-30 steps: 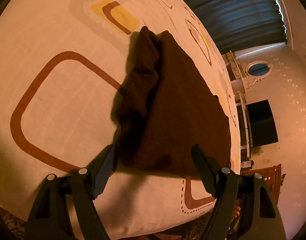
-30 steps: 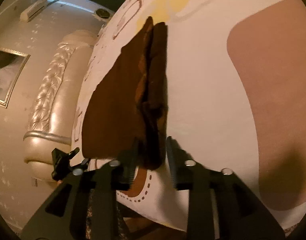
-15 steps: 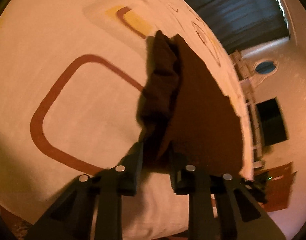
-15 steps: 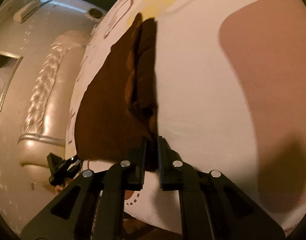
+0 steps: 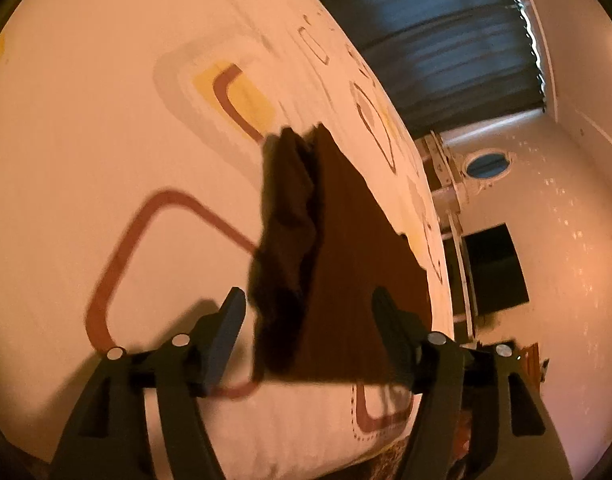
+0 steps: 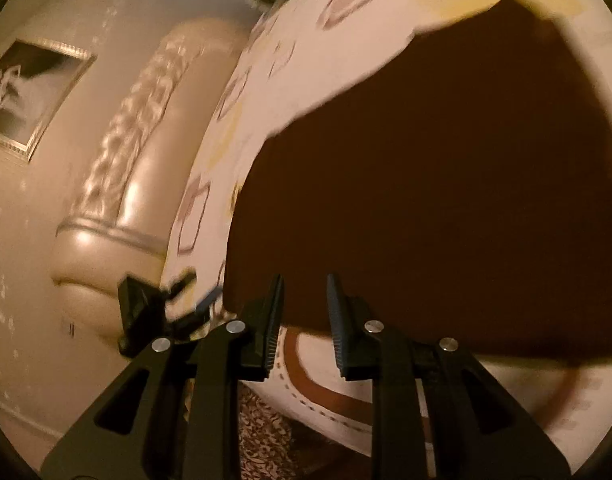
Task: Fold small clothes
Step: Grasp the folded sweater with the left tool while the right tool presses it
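A dark brown small garment [image 5: 346, 264] lies on the patterned bed sheet [image 5: 105, 140], with a bunched fold [image 5: 285, 240] along its left side. My left gripper [image 5: 308, 320] is open, its fingers astride the garment's near edge and above it. In the right wrist view the garment [image 6: 446, 200] fills the middle as a flat brown panel. My right gripper [image 6: 303, 312] is open a little at the garment's near edge, with nothing between the jaws. The left gripper [image 6: 153, 308] shows at the left of that view.
The bed's near edge [image 5: 306, 440] drops off just in front of both grippers. A padded cream headboard [image 6: 117, 200] and a framed picture [image 6: 29, 92] are to the left. A dark curtain [image 5: 446, 40] and a black screen [image 5: 494, 268] are to the right.
Both grippers, shut on the garment's bunched fold half a second ago, have opened and let go. The right gripper has swung left; the garment now lies flatter in its view.
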Motion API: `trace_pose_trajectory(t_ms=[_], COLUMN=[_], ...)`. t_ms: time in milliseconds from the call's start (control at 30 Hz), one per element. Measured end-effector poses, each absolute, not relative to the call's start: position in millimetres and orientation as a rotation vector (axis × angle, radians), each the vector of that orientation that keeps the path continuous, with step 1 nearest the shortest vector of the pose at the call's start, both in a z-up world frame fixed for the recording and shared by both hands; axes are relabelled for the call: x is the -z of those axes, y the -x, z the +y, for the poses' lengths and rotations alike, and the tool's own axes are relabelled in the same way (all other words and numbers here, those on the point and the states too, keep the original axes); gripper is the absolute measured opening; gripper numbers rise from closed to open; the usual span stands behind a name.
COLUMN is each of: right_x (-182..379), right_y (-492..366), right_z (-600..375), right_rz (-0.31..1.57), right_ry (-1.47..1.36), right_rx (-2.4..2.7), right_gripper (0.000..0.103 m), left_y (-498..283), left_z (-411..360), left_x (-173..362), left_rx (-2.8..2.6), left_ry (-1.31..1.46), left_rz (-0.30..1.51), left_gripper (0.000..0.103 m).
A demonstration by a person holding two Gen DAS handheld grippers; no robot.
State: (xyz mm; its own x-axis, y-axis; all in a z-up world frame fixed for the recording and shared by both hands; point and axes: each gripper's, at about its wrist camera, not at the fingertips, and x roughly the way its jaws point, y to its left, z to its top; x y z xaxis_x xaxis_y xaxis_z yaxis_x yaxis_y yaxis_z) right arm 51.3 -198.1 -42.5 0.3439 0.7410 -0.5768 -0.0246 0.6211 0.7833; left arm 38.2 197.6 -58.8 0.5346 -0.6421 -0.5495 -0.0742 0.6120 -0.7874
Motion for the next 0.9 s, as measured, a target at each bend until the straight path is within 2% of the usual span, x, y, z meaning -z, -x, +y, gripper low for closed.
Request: trace_pose_trajectory(t_ms=[100, 233, 300, 500, 600, 667, 700, 767, 900], right_x=[78.1, 97.1, 100.7, 106.2, 108.2, 107.6, 105.8, 104.7, 103.7], right_y=[-50.4, -39.3, -37.8, -28.5, -23.6, -25.4, -27.7, -28.2, -29.2], right_z=[-169.6, -178.7, -182.3, -182.7, -184.9, -183.9, -180.7, -180.8, -179.6], right_rz=[1.243, 1.223, 1.229, 1.212, 1.195, 1.19, 1.187, 1.182, 1.171], right_ry=[-0.734, -0.854, -0.881, -0.885, -0.891, -0.897, -0.894, -0.884, -0.876], right_rx=[-0.544, -0.557, -0.56, -0.547, -0.545, -0.542, -0.541, -0.542, -0.546], right_gripper=[0.022, 0.016, 0.011, 0.01, 0.01, 0.01, 0.01, 0.01, 0.01], left_y=[-58.2, -83.3, -96.9, -117.2, -124.5, -128.8, -130.2, -132.8, -134.2], left_z=[196.8, 189.9, 184.4, 169.2, 146.8, 136.6, 132.9, 131.2, 134.8], left_x=[67.7, 71.7, 72.1, 76.9, 77.7, 80.3, 82.1, 84.0, 81.6], left_rx=[0.371, 0.381, 0.404, 0.451, 0.457, 0.459, 0.452, 0.436, 0.411], left_ry=[0.856, 0.842, 0.842, 0.842, 0.771, 0.751, 0.743, 0.749, 0.762], left_rz=[1.004, 1.015, 1.01, 1.019, 1.054, 1.087, 1.101, 1.113, 1.136], left_gripper=[0.066, 0.067, 0.07, 0.07, 0.054, 0.032, 0.026, 0.02, 0.016])
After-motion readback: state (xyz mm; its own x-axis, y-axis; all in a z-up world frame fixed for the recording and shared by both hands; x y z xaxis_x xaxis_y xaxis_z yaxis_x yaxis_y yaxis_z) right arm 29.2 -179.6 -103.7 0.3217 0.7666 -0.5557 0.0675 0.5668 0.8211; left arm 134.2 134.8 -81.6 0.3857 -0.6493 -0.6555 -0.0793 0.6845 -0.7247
